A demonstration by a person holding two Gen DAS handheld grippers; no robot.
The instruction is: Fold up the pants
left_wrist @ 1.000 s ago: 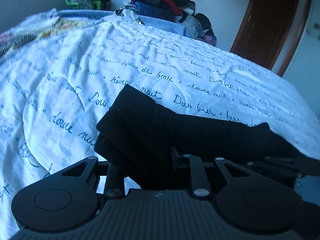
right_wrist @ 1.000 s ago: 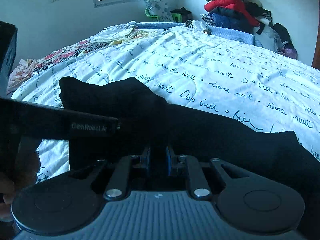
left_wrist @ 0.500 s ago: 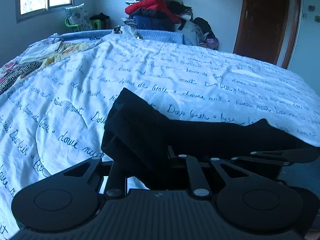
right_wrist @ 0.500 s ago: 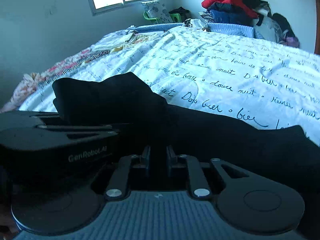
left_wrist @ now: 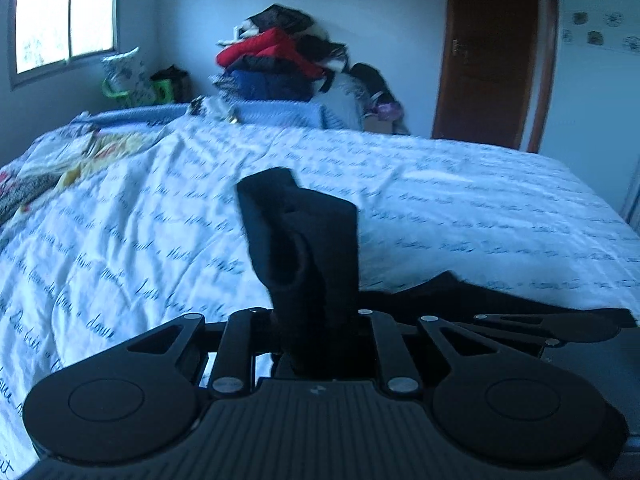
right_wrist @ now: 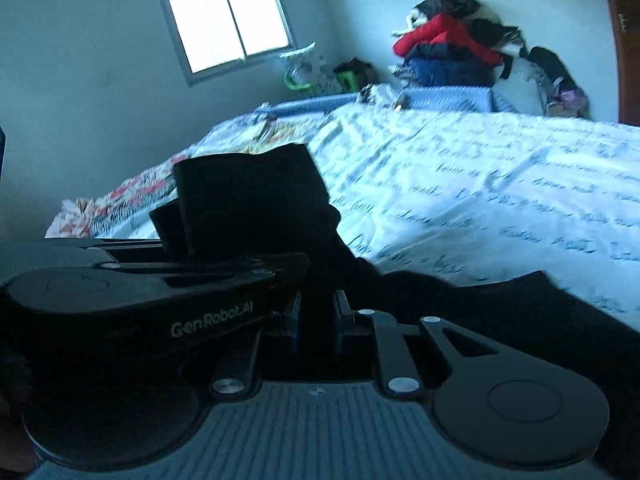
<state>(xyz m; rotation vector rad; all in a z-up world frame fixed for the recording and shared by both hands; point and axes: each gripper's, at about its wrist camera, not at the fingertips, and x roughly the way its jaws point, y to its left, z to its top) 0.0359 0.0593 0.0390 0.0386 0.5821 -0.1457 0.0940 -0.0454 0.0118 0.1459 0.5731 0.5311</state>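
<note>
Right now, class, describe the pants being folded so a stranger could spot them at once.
Start at the big bed covered by a white quilt printed with dark handwriting. At its near edge lie the black pants, one end lifted, clamped in the left tool and the right tool. They are the only plain black cloth on the quilt.

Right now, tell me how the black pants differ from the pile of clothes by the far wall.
The pants are plain black; the pile of clothes mixes red, blue and dark pieces.
The pants are pinched and lifted by the left gripper and right gripper, both shut on them; the pile sits untouched.
The pants hang over the bedspread nearby; the pile stands beyond the bed.
Both are fabric.
</note>
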